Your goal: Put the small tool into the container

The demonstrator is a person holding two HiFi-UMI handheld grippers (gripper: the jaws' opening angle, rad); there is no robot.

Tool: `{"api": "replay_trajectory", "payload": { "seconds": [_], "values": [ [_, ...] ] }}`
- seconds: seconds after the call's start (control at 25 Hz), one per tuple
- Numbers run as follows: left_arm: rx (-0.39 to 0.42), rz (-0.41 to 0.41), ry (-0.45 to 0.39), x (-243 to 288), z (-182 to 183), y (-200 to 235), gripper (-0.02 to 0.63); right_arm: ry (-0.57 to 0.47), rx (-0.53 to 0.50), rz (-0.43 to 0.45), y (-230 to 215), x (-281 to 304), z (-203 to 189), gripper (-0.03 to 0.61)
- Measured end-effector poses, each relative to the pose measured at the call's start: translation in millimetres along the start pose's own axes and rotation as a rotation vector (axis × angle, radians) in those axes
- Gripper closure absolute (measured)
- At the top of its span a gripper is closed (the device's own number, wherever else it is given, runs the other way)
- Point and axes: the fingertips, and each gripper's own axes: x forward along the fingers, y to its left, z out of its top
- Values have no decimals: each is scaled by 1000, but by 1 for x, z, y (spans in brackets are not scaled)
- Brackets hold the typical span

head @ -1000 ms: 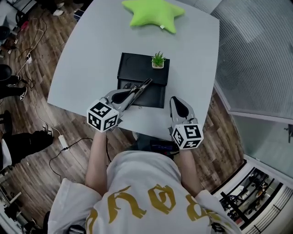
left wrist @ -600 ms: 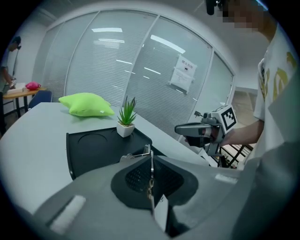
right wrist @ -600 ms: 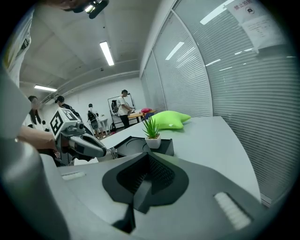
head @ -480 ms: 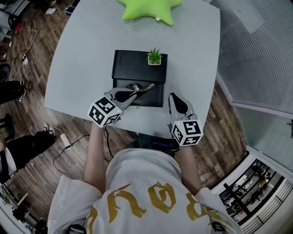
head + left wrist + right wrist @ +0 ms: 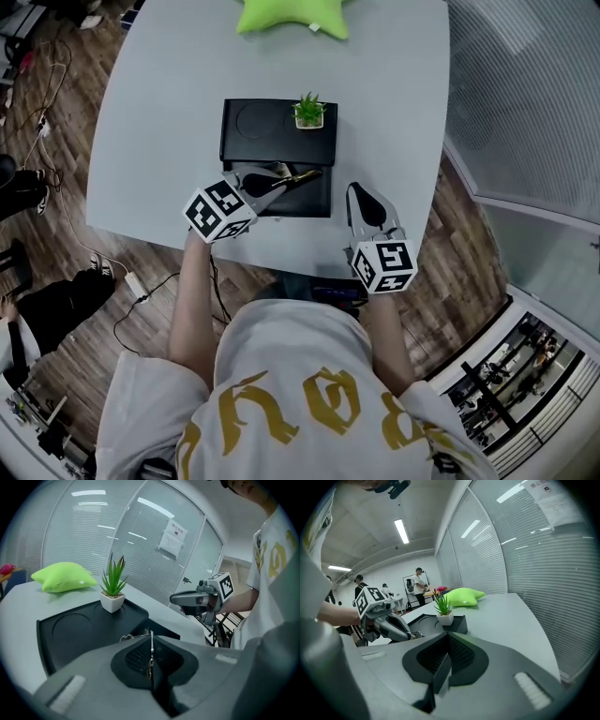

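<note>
Quick status from my end. The grey bench [image 5: 150, 112] has the black container [image 5: 253, 127] sitting mid-bench right in front of me, with a little potted plant [image 5: 307, 111] on its far right corner. As far as I can read it, the far part is flat with a round dent and the near side is a deeper open pocket [image 5: 314, 199].

My left hand-held gripper [image 5: 272, 184] hangs right over that pocket, jaws clamped on the small tool [image 5: 300, 177]. In the left gripper view it's a thin metal strip, edge-on between the pads. Its long axis sticks out past the jaw tips to my right and slightly away from me, roughly along the pocket. So it's above the container, not in it yet. I can't tell if the tip touches anything.

The right hand-held gripper [image 5: 357, 193] has its jaws pressed together on nothing and sits just beside the container's near right corner. The left one has the job, and I reckon the drop is basically straight down.
</note>
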Motion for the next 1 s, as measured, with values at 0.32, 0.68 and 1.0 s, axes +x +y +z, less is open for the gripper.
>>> {"api": "replay_trajectory", "payload": {
  "seconds": [0.32,0.68,1.0],
  "values": [
    [35,-11,150,25,-28,7,601,26,18,0,-6,13,-6,557],
    [78,20,224,32,-39,15,530,29,17,7,-4,15,0,557],
    [162,113,262,35,-41,14,433,11,0,5,-5,7,7,557]
  ]
}}
